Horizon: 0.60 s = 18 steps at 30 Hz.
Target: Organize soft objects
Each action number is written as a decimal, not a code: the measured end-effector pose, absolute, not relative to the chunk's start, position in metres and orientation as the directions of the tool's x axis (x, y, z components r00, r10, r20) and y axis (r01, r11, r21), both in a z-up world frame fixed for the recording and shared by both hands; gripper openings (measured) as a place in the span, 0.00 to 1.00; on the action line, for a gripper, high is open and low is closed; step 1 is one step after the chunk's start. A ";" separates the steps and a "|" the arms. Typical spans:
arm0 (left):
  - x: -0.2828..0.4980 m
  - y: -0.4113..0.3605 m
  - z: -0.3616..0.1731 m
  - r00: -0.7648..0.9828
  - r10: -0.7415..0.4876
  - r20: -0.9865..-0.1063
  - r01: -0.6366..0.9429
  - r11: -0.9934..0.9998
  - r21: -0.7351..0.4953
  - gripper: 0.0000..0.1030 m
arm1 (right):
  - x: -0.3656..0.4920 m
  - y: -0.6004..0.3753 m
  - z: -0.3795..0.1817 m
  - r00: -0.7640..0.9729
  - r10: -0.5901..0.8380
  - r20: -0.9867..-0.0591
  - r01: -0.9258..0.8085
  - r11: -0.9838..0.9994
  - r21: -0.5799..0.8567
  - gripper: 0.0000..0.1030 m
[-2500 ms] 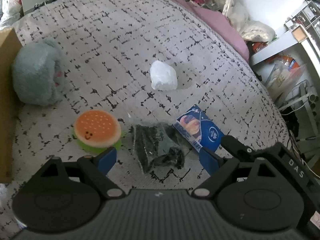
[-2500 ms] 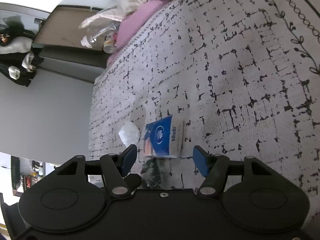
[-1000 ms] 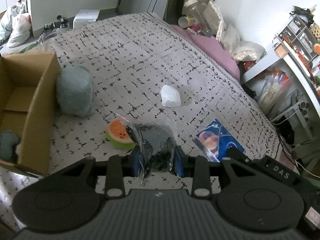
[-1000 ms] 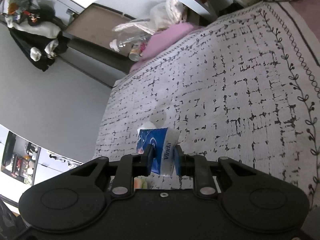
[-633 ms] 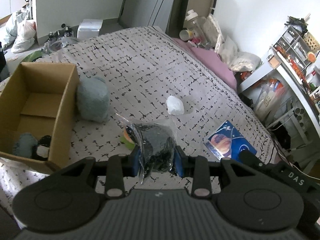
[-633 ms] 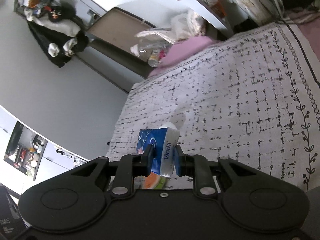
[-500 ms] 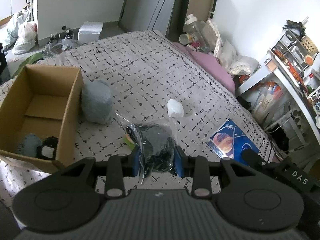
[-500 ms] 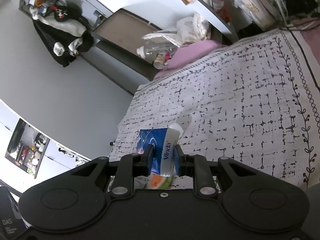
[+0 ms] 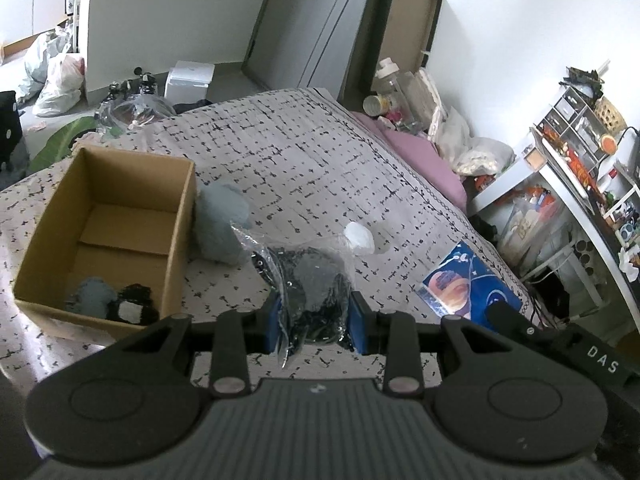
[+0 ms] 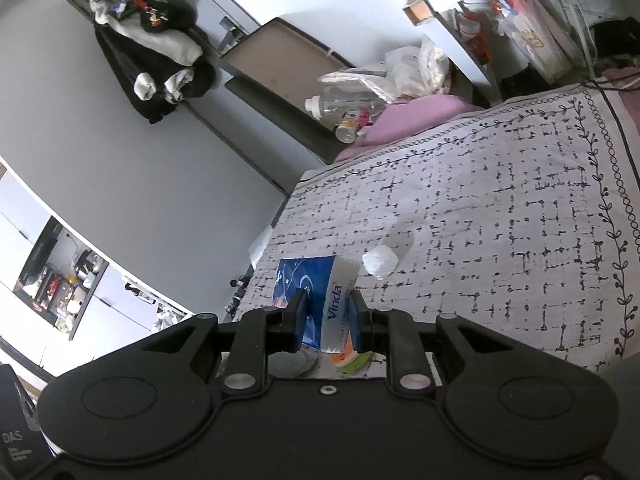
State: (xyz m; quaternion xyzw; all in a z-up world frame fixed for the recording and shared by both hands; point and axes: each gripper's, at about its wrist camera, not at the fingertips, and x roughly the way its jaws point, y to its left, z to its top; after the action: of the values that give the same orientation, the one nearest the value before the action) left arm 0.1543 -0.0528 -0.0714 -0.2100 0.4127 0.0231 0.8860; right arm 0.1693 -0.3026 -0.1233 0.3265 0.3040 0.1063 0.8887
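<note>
My left gripper (image 9: pixel 316 322) is shut on a clear plastic bag of dark soft stuff (image 9: pixel 312 280), held up above the patterned bedspread (image 9: pixel 304 160). My right gripper (image 10: pixel 326 320) is shut on a blue and white tissue pack (image 10: pixel 320 296), also lifted; the same pack (image 9: pixel 464 288) shows at the right of the left wrist view. A brown cardboard box (image 9: pixel 182 240) stands open at the left, with a grey plush (image 9: pixel 92 296) and a black item (image 9: pixel 132 306) inside. A bigger grey plush (image 9: pixel 220 224) leans against its outer wall. The burger toy (image 10: pixel 348 356) lies below the pack.
A white crumpled wad (image 9: pixel 360 236) lies mid-bed and shows as the same wad (image 10: pixel 380 262) beyond the tissue pack. A pink pillow (image 9: pixel 420 156), bottles and bags crowd the bed's far corner. A white desk (image 9: pixel 560 184) with clutter stands at the right.
Both grippers closed on their items and rose off the bed. The left view has pulled back, so the whole box and its contents came into sight; the burger toy went behind the bag.
</note>
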 end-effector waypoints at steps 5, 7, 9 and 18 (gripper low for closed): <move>0.147 -0.039 -0.068 0.666 -0.121 -0.736 -0.225 0.908 -0.354 0.33 | 0.165 -0.291 -0.115 0.795 0.398 -0.457 -0.014 0.766 0.643 0.21; 0.145 -0.034 -0.065 0.671 -0.117 -0.732 -0.229 0.907 -0.354 0.33 | 0.164 -0.286 -0.112 0.795 0.403 -0.453 -0.024 0.768 0.640 0.21; 0.143 -0.029 -0.063 0.675 -0.114 -0.729 -0.232 0.905 -0.356 0.33 | 0.163 -0.282 -0.109 0.796 0.407 -0.449 -0.032 0.768 0.639 0.21; 0.137 -0.013 -0.057 0.691 -0.107 -0.715 -0.239 0.900 -0.365 0.33 | 0.157 -0.265 -0.099 0.798 0.414 -0.438 -0.062 0.779 0.624 0.21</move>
State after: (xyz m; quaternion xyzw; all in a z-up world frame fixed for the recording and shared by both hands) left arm 0.1370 -0.0127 -0.0571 -0.2206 0.3916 0.0370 0.8925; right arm 0.1568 -0.2646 -0.0994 0.3052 0.2888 0.1326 0.8977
